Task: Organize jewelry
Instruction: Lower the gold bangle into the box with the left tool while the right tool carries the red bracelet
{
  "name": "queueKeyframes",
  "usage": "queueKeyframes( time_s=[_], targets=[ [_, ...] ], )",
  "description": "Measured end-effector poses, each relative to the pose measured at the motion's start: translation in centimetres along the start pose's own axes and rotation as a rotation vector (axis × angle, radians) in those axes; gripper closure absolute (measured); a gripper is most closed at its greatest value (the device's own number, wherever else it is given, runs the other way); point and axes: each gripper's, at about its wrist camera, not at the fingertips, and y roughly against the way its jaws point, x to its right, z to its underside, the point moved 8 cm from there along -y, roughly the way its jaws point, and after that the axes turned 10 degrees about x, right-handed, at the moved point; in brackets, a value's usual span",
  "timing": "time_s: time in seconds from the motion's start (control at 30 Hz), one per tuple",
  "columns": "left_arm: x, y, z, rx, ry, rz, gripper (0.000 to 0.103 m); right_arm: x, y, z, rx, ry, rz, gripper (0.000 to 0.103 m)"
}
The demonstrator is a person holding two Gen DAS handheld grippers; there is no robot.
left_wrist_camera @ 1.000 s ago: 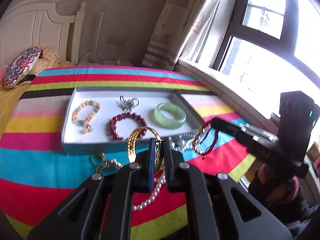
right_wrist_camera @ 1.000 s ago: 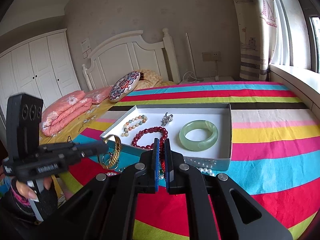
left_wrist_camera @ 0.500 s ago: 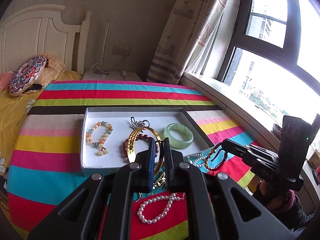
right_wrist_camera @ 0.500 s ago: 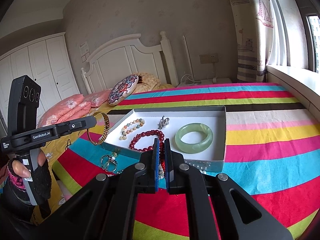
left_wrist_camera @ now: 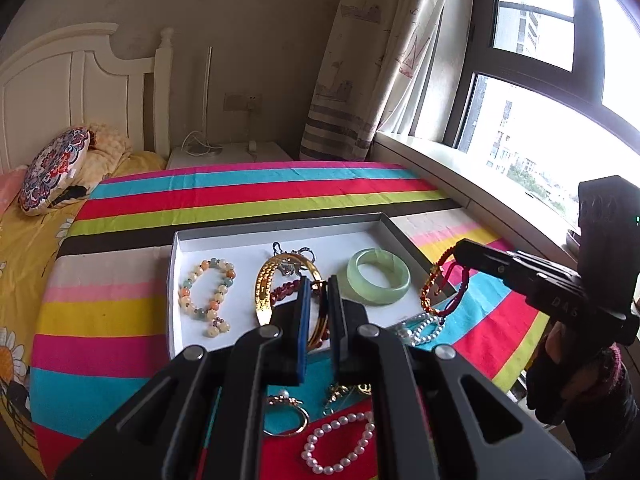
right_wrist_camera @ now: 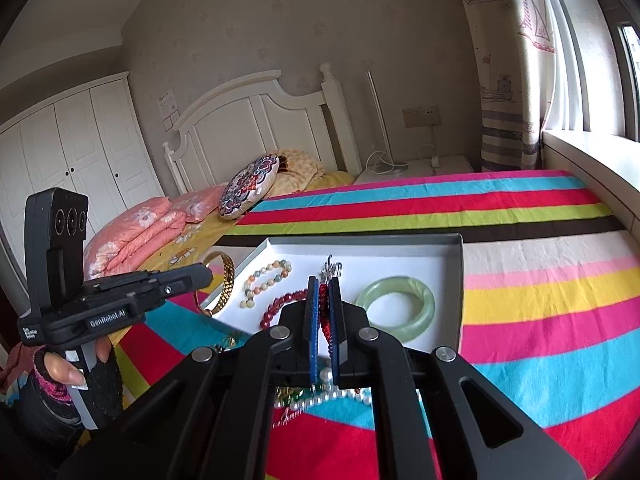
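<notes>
My left gripper (left_wrist_camera: 318, 280) is shut on a gold bangle (left_wrist_camera: 266, 284), which hangs upright over the near edge of the white tray (left_wrist_camera: 176, 280). My right gripper (right_wrist_camera: 323, 280) is shut on a red-and-gold cord bracelet (left_wrist_camera: 434, 292) that dangles beside the tray's right corner. Inside the tray lie a pastel bead bracelet (left_wrist_camera: 208, 296), a silver charm (left_wrist_camera: 292, 252), a dark red bead bracelet (right_wrist_camera: 280, 304) and a green jade bangle (left_wrist_camera: 378, 278). In the right wrist view the left gripper (right_wrist_camera: 202, 276) carries the bangle (right_wrist_camera: 224, 284) at the tray's left corner.
A pearl bracelet (left_wrist_camera: 340, 444), a gold ring (left_wrist_camera: 286, 416) and more pearls (left_wrist_camera: 420, 328) lie on the striped cloth (left_wrist_camera: 120, 320) in front of the tray. A bed with a patterned cushion (left_wrist_camera: 52, 172) is to the left. The window sill (left_wrist_camera: 460, 168) runs along the right.
Both grippers have risen and drawn back with their pieces. The gold bangle has come up from in front of the tray to over its near edge. The red cord bracelet hangs higher.
</notes>
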Motion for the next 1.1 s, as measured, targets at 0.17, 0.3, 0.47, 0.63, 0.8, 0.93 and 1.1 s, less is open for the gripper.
queueKeyframes(
  time_s=[0.17, 0.3, 0.47, 0.63, 0.8, 0.93, 1.1],
  targets=[
    [-0.8, -1.4, -0.4, -0.018, -0.026, -0.023, 0.095, 0.3, -2.3, -1.6, -0.001, -0.001, 0.005, 0.098],
    [-1.4, -2.3, -0.7, -0.027, -0.042, -0.041, 0.095, 0.8, -4.5, -2.6, -0.008, -0.01, 0.017, 0.098],
    [-2.0, -3.7, -0.8, -0.046, -0.077, -0.075, 0.095, 1.6, -7.6, -3.5, -0.031, -0.054, 0.016, 0.098],
    [-2.7, -6.0, -0.7, -0.089, -0.116, -0.11, 0.095, 2.6, -11.6, -3.4, -0.09, -0.129, 0.011, 0.098],
    [-4.0, -9.1, 0.1, -0.168, -0.189, -0.194, 0.095, 4.8, -15.8, -2.1, -0.191, -0.264, 0.017, 0.098],
    [-4.6, -10.8, 1.1, -0.235, -0.235, -0.232, 0.095, 6.8, -17.5, -1.4, -0.249, -0.292, 0.086, 0.097],
    [-4.6, -11.4, 1.7, -0.247, -0.233, -0.225, 0.079, 8.6, -17.3, -0.1, -0.298, -0.275, 0.192, 0.089]
  ],
)
